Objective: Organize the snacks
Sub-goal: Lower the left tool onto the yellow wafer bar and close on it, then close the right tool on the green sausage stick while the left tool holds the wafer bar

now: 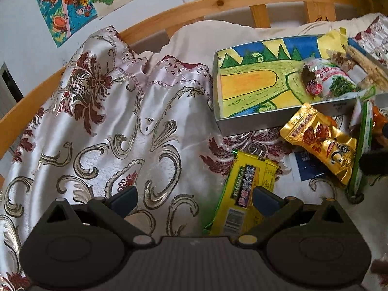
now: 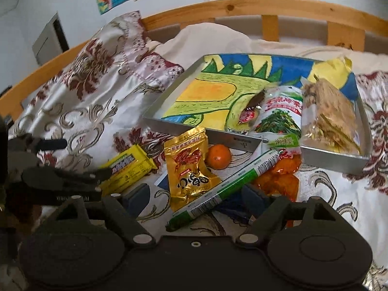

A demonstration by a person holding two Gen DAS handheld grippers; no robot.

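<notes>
A metal tray with a bright drawing on its floor lies on the bed and holds a green-and-white packet, a dark wrapped sweet and a clear bag of biscuits; the tray also shows in the left wrist view. In front of it lie a gold packet, a yellow bar, a green-and-white tube, a mandarin and an orange packet. My right gripper is open around the tube and gold packet. My left gripper is open, its right finger over the yellow bar.
A patterned satin cover lies rumpled over the bed, with a white pillow behind. A wooden bed rail runs along the back, below drawings on the wall. A blue card lies under the snacks.
</notes>
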